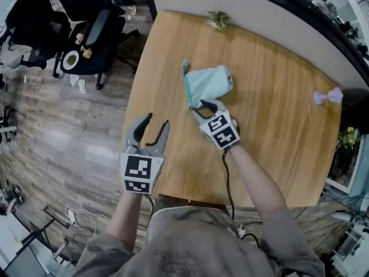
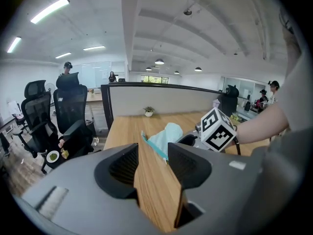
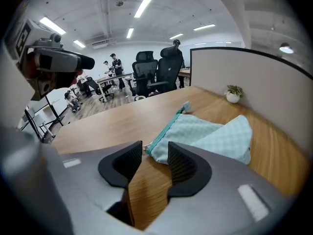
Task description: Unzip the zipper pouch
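Zipper pouch (image 1: 210, 82), near corner partly hidden by released right claw (image 1: 203, 105); left claw (image 1: 157, 122) released, empty

- Left gripper (image 1: 158, 120) and right gripper (image 1: 201, 108): grey bodies with black ribbed pads (image 2: 122, 166).
- Each carries a white cube (image 1: 138, 173) with black square markers.
- Black cable (image 1: 227, 180) on the right gripper.
- Grey-brown short-sleeved shirt (image 1: 190, 241) with a faint print.

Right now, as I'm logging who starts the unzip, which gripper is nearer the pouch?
Right. The right gripper has open jaws at the near corner of the pouch; the left gripper, also open, is farther back and left, apart from it.
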`<control>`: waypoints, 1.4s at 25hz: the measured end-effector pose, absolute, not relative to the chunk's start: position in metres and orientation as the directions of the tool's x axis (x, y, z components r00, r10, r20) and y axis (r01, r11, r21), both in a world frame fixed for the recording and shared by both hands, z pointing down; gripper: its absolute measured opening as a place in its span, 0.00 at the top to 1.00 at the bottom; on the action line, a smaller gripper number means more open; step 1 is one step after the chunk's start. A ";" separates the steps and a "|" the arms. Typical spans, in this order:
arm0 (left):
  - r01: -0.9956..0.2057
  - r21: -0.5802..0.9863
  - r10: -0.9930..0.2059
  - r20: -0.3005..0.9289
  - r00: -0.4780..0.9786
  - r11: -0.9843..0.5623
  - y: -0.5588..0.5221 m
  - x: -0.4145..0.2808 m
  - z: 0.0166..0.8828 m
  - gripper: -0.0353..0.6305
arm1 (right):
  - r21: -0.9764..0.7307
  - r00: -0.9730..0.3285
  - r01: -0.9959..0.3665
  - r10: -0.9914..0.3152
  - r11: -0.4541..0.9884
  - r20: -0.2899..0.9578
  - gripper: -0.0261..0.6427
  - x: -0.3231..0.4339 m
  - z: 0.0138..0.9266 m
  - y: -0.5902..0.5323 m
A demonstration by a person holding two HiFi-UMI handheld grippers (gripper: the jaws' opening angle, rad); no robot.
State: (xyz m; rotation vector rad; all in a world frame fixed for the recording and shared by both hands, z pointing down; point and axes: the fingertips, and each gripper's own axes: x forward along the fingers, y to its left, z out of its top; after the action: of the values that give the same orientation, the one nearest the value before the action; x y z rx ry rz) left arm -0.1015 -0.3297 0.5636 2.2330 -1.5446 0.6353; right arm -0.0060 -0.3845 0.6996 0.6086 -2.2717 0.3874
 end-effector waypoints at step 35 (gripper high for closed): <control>-0.931 -0.075 -0.863 0.407 0.299 -0.358 -0.285 -0.112 0.456 0.68 | -0.216 -0.777 -0.564 -0.424 0.797 0.465 0.87 0.014 0.495 -0.319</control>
State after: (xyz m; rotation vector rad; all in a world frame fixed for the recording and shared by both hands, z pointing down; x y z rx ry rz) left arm -0.1122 -0.2854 0.4564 2.3855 -1.6670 0.5735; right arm 0.0138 -0.3192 0.4949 0.7444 -2.5886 0.4876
